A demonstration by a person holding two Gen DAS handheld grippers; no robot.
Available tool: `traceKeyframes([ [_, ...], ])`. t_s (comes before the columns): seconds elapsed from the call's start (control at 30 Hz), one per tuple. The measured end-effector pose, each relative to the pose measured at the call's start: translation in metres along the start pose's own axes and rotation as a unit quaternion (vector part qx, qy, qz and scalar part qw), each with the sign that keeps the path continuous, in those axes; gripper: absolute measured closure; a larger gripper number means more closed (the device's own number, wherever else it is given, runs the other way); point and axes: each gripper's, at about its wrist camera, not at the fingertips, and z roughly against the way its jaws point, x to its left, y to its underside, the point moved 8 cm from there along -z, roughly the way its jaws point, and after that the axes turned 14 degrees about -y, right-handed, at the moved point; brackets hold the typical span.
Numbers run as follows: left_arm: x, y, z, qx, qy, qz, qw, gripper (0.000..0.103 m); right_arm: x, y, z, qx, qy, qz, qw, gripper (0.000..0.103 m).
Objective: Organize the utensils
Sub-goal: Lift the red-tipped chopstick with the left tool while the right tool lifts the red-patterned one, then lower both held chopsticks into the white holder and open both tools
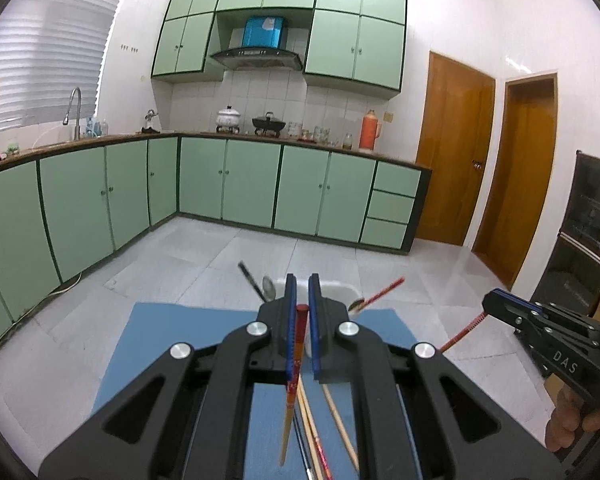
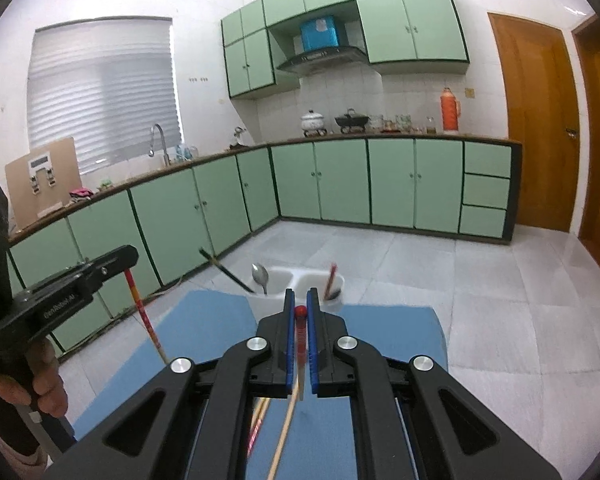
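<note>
- Left claw (image 1: 302,300): closed tight on a red-and-yellow chopstick (image 1: 294,376), which hangs tip-down between the blue pads, its red top just above them. It is lifted clear of the blue mat (image 1: 172,344).
- On the mat under both claws lie more chopsticks (image 1: 340,424), long axes running roughly toward the camera. How many there are is hard to say, since the claw bodies hide most of them.
- Ahead, at the far edge of the mat on the counter, stands the white holder (image 2: 300,280) with two compartments. The left one holds a spoon (image 2: 261,275) and a dark stick (image 2: 226,271) leaning out to the left; the right one holds a red chopstick (image 2: 332,278).
- Right claw (image 2: 300,304): also clamped shut, on a red-topped chopstick (image 2: 300,334) hanging much the same way.
- The coming move turns on this: the holder lies forward of and below both claws, and each stick already hangs near upright, so each probably needs carrying forward over an opening, tip first. The right claw looks closer in line with the right compartment.
</note>
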Motion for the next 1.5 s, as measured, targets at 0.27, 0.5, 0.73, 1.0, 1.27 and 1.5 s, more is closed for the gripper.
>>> traceKeyframes([
  [0.27,-0.006,-0.042,-0.001,-0.038,0.014,0.009,0.9991,0.098,0.010,-0.044,-0.002,-0.031,-0.034,0.017,0.999,0.097],
  [0.5,-0.027,-0.095,-0.009,-0.084,0.025,0.012,0.9961,0.098,0.010,-0.089,-0.004,-0.064,-0.030,0.039,0.997,0.097],
  [0.73,-0.044,-0.136,-0.035,-0.120,0.021,0.012,0.9925,0.098,-0.005,-0.117,-0.030,-0.066,-0.012,0.047,0.997,0.097],
  [1.0,-0.047,-0.133,-0.092,-0.118,0.017,0.025,0.9926,0.098,-0.033,-0.109,-0.078,-0.038,0.006,0.035,0.999,0.097],
  [1.27,-0.038,-0.083,-0.151,-0.049,0.010,0.019,0.9985,0.098,-0.045,-0.078,-0.120,0.003,0.017,0.036,0.999,0.097],
  [1.5,-0.026,-0.053,-0.163,-0.013,0.009,0.005,0.9999,0.098,-0.045,-0.057,-0.127,0.023,0.014,0.036,0.999,0.097],
])
